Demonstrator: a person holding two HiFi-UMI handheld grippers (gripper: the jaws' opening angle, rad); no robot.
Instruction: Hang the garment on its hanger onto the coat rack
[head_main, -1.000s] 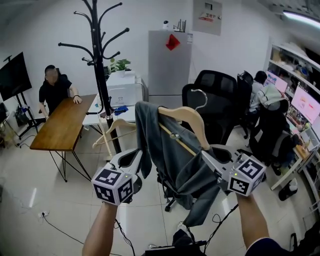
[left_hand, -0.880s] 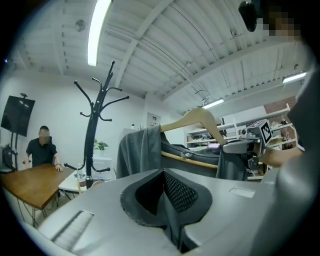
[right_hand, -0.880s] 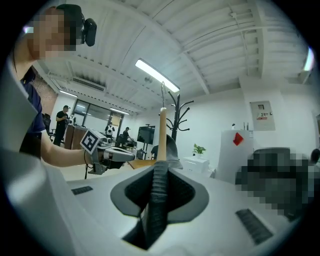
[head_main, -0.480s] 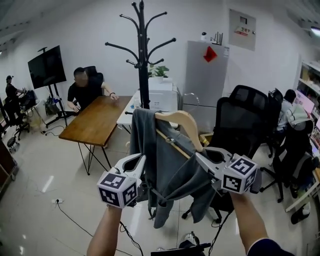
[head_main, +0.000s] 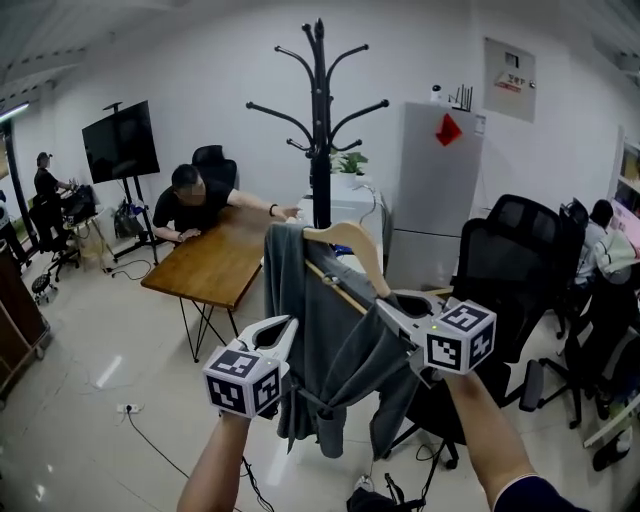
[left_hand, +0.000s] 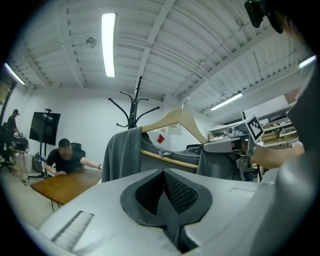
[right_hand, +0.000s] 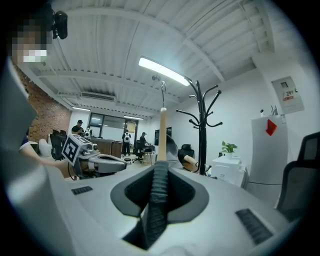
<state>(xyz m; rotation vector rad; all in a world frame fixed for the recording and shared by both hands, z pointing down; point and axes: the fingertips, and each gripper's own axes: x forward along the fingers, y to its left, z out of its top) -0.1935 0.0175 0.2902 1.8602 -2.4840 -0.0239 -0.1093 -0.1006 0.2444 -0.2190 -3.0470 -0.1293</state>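
Note:
A wooden hanger carries a grey garment, held up in mid-air in front of a tall black coat rack. My right gripper is shut on the hanger's right end, with grey cloth bunched at the jaws. In the right gripper view the hanger rises straight up from the right gripper, and the coat rack stands just to its right. My left gripper is shut, with nothing in it, beside the garment's left edge. From the left gripper the garment hangs ahead, apart from the jaws.
A wooden table stands left of the rack, and a person leans on it. A white cabinet is behind, with black office chairs to the right. A screen on a stand is at far left. A cable lies on the tiled floor.
The view has swung, so the coat rack now stands centred and nearer. Both grippers and the hanger with its garment have come closer to the rack. The right grip is unchanged.

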